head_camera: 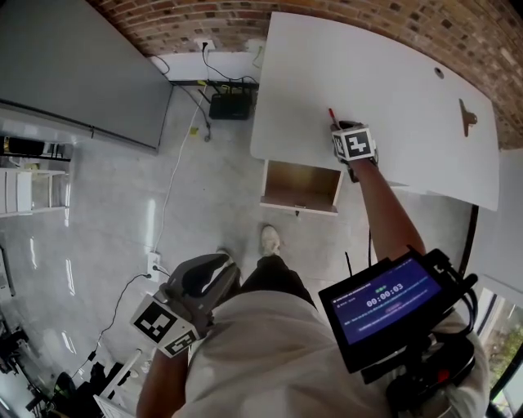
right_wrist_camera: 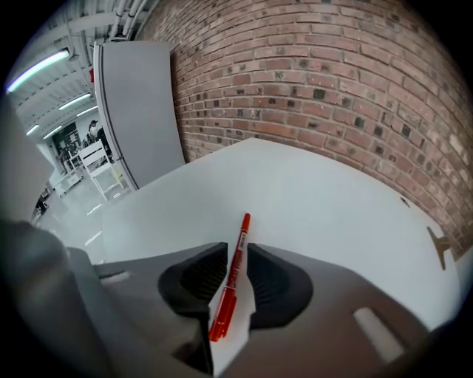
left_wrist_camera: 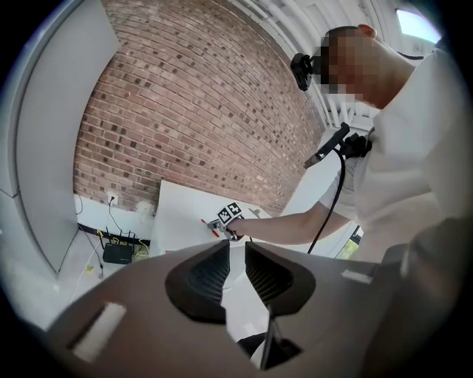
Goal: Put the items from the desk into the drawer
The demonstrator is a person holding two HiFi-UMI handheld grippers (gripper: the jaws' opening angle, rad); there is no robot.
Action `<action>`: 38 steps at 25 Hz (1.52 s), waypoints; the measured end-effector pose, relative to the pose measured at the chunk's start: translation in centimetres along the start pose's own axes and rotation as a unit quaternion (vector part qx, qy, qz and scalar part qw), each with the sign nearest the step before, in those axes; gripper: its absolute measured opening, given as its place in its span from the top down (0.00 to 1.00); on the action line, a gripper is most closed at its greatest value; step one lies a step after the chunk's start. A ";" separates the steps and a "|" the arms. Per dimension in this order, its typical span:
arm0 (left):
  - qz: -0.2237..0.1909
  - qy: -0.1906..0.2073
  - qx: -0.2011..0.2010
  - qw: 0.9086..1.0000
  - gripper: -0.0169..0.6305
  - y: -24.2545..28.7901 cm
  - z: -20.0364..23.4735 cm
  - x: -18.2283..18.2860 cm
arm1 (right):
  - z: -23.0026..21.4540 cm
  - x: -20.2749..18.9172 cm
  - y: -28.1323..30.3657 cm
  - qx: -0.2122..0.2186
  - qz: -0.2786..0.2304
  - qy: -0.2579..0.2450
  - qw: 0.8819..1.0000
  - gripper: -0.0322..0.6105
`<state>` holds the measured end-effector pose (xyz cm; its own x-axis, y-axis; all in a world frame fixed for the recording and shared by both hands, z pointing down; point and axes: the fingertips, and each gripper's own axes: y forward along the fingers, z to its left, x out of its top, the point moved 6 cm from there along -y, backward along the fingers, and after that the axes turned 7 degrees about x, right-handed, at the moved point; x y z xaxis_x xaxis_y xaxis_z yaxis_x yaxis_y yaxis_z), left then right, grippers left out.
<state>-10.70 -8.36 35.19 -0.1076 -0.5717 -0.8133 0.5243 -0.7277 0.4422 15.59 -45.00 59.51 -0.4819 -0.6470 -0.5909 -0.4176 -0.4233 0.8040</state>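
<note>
A grey partition panel (head_camera: 82,73) stands at the far left on the pale glossy floor (head_camera: 98,237). The left tongs (left_wrist_camera: 236,255) hang low beside the person's hip, well apart from the counter (head_camera: 392,82) and aimed toward it. Their jaws stand only a slim gap apart and hold nothing.

At the foot of the brick wall (head_camera: 343,16) a black router (head_camera: 229,105) sits on the floor with cables running to it. To its right the white counter stretches along the wall. Under the counter's near edge the drawer (head_camera: 299,181) is pulled out, showing its wood-coloured inside. A white shoe (head_camera: 270,239) stands on the floor just in front of it.

Above and right of the drawer, near the counter's front edge, the right tongs (right_wrist_camera: 238,258) are closed on a red pen (right_wrist_camera: 230,279). The barrel runs lengthwise between the two pads and is touched on both sides. Its tip pokes out ahead over the white surface, and its tail reaches back behind the pads. I cannot tell whether the pen rests on the counter or is lifted off it.

Farther right on the counter, well apart from the pen, lies a small brown object (head_camera: 467,117) too small to identify. At lower right a dark screen (head_camera: 384,304) with light text hangs at the person's chest.
</note>
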 end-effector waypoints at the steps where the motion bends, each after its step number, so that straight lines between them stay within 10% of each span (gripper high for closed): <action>1: -0.001 -0.001 -0.001 1.000 0.86 -0.3 0.2 -0.1 | 0.1 -0.2 0.1 -0.002 0.006 0.003 1.000 0.82; 25: 0.007 0.002 -0.087 0.996 0.86 -4.1 3.9 -1.0 | 8.9 -6.1 -6.5 0.005 -0.097 0.207 0.974 0.88; 38: 0.032 0.007 -0.124 0.992 0.86 -7.3 3.7 -6.2 | 16.2 -15.9 -4.8 -0.005 -0.082 0.268 0.960 0.88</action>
<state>-17.04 -0.94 38.37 -0.0564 -0.6076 -0.7923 0.7210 -0.5737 0.3886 12.77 -22.40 63.95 0.0556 -0.8030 -0.5934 -0.4447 -0.5521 0.7053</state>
